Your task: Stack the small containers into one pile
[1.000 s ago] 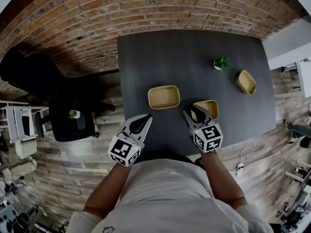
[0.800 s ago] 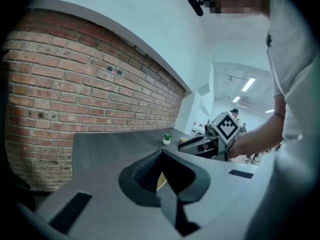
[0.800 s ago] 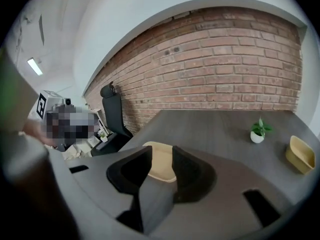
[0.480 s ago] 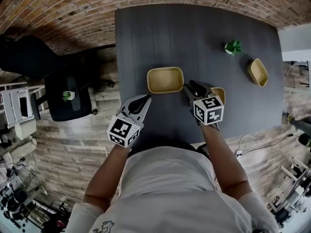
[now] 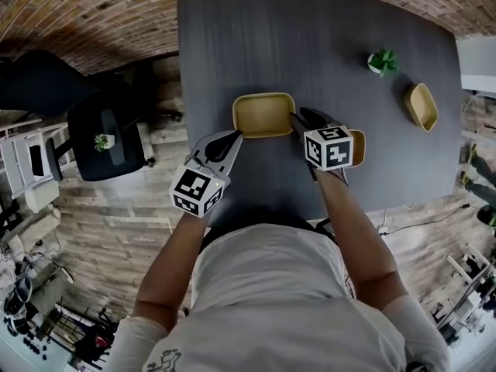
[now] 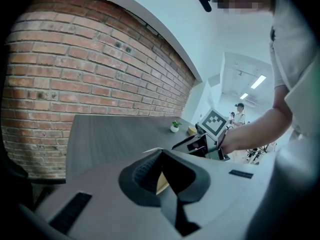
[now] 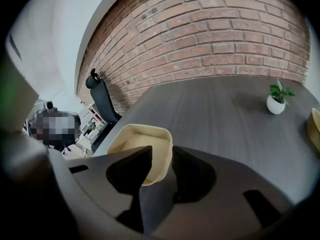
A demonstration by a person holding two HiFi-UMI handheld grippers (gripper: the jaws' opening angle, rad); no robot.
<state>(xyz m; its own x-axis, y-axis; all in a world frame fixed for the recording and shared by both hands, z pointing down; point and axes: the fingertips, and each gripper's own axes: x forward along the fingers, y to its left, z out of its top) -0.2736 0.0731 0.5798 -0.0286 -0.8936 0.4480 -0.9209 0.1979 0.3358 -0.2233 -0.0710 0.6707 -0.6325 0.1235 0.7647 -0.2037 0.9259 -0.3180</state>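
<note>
Black chair on the wood floor, off the counter's 9 o'clock edge. Left tongs, closed tip to tip with nothing between, tips just beside the 7 o'clock corner of the tray; touching or apart, hard to tell. Tray itself flat on the counter, open side up, empty, near the 6 o'clock edge and about midway across. Right tongs at the tray's 3 o'clock end, clamped over that wall: one jaw inside the tray, the other outside. Second tray at 4 o'clock from the first, mostly hidden under the right tongs. Small potted plant farther out at 2 o'clock, standing upright. Third tray at 3 o'clock, well apart from the other two, close to the counter's 3 o'clock edge.
</note>
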